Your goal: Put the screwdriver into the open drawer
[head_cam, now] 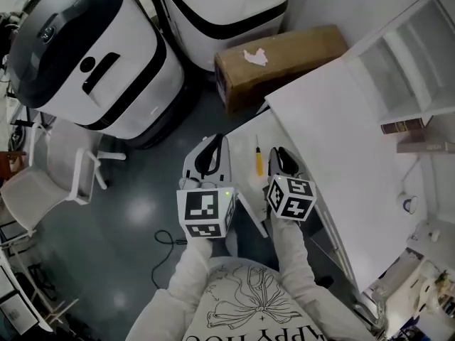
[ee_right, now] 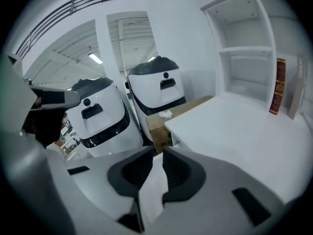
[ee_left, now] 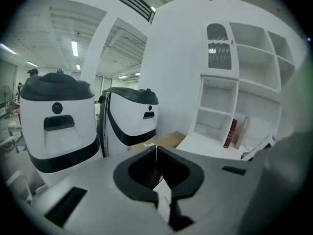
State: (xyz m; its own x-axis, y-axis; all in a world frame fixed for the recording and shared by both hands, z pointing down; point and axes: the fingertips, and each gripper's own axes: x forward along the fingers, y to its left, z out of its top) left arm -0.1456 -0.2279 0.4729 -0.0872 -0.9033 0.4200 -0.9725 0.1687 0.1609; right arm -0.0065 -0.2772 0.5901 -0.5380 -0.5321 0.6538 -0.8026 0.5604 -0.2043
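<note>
The white worktop (head_cam: 341,133) runs slantwise across the right side of the head view. Its near edge falls to a lower white surface that looks like the pulled-out drawer (head_cam: 249,141), though its walls are hard to make out. One screwdriver (head_cam: 259,158) with a yellow handle lies flat on that lower surface, just beside the worktop's edge and between the two pairs of tongs. It touches neither pair. The left tongs (head_cam: 217,142) hang over the drawer's outer rim and the grey floor (head_cam: 142,212). In their own view the jaw tips meet and hold nothing (ee_left: 156,151). The right tongs (head_cam: 281,153) sit just right of the screwdriver, near the worktop's edge. Their own view shows the jaws a narrow slit apart with only white surface between them (ee_right: 158,153). Open floor lies to the left of the drawer, with a thin dark cable (head_cam: 167,239) on it. Beyond the drawer, a brown cardboard box (head_cam: 284,55) lies on the floor against the worktop's far corner. Two big white-and-black machines (head_cam: 92,55) (head_cam: 220,6) stand behind it, closing off that side. One white chair (head_cam: 50,183) stands at the far left. A white shelf unit (head_cam: 412,62) rises along the worktop's far side. At its foot are two books, a dark red one (head_cam: 405,126) and a paler one (head_cam: 425,146), and the compartments that can be seen above them look bare.
</note>
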